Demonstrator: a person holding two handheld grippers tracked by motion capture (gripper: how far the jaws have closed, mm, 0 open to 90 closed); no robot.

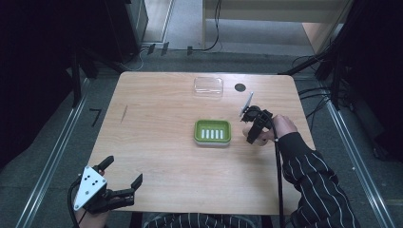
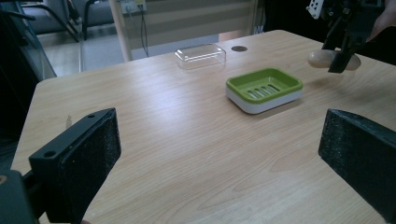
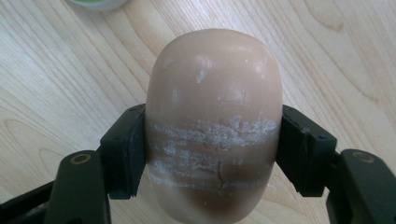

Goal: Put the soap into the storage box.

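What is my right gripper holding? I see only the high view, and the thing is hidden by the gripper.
Observer: A beige soap bar; the right gripper clamps it across its width.
Operator: Is the soap lifted or on the table?
Observer: Lifted: the left gripper view shows it above the table, with a shadow below it.
Operator: Is the green soap dish empty?
Observer: Yes, the green soap dish shows bare slots inside.
Operator: And my left gripper?
Observer: The left gripper is open, with nothing between the jaws.
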